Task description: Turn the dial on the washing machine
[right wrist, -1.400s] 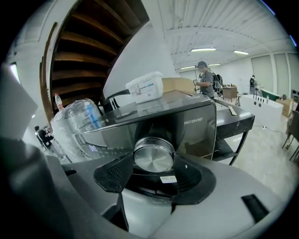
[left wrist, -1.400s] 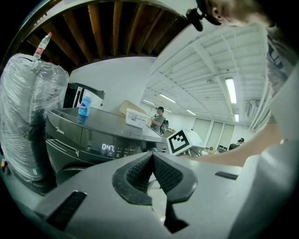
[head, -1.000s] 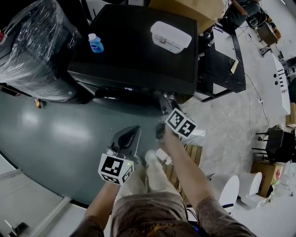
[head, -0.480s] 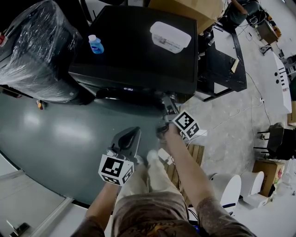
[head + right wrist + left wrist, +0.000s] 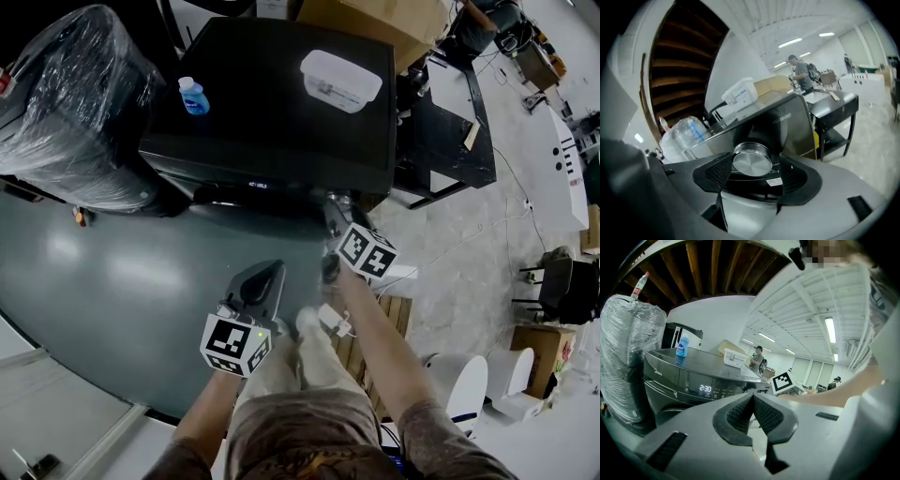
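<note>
The dark grey washing machine (image 5: 272,103) stands ahead of me, its front panel showing 2:30 on the display (image 5: 705,389). My right gripper (image 5: 334,210) is up against the right end of that panel. In the right gripper view the round silver dial (image 5: 752,161) sits between the two black pads (image 5: 715,172), and my right gripper (image 5: 754,171) is shut on it. My left gripper (image 5: 273,272) hangs lower and to the left, away from the machine. Its jaws (image 5: 753,401) are shut with nothing between them.
On the machine's lid stand a small blue bottle (image 5: 194,95) and a white plastic box (image 5: 341,80). A plastic-wrapped bundle (image 5: 70,94) is at the left, a black table (image 5: 445,122) at the right. A wooden pallet (image 5: 375,323) lies by my feet.
The right gripper's marker cube rolled to one side half a second ago and has rolled back, staying at the dial. The left gripper has not moved.
</note>
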Demonstrator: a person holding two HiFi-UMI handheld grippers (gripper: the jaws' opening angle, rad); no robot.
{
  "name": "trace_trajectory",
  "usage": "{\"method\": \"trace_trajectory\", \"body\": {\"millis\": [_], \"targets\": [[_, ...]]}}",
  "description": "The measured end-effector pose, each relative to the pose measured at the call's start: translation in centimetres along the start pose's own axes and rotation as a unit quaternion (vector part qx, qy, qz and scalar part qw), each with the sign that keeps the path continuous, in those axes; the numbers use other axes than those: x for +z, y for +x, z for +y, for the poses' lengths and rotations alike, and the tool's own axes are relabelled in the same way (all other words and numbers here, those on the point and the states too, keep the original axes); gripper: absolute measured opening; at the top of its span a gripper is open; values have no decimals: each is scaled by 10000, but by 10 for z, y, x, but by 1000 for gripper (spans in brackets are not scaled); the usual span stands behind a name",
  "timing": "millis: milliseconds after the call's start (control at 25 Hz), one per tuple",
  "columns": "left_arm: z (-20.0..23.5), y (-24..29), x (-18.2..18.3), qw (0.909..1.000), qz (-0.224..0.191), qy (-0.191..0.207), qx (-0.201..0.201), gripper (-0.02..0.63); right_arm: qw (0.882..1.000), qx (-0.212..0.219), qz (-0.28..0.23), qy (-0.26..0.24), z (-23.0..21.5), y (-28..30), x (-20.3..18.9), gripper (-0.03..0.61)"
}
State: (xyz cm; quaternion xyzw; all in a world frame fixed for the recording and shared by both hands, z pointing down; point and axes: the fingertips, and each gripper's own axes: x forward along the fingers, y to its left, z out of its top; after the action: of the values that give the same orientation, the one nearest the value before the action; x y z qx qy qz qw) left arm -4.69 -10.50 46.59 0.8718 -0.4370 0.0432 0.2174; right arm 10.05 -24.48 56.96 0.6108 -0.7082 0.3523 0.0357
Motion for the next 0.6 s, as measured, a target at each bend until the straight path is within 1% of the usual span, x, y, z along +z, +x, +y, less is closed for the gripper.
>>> {"method": "trace_trajectory", "body": {"millis": [120,320,440,600], "targets": [[0,1,0,10000,14,9,-17,-8,9946,-223,128,-1005,5,1,0,281],[0,3,0,10000,56,20,-23,-8,9772,-514,254,-2044,11,1,-2,279],[2,4,-1,10000,86,17,-1,-8,9698,-688,366,-2311,11,3,-4,279],[3,5,-2,9999,101,3,25,-8,9697,-796,454,-2263,9,5,-7,268]]}}
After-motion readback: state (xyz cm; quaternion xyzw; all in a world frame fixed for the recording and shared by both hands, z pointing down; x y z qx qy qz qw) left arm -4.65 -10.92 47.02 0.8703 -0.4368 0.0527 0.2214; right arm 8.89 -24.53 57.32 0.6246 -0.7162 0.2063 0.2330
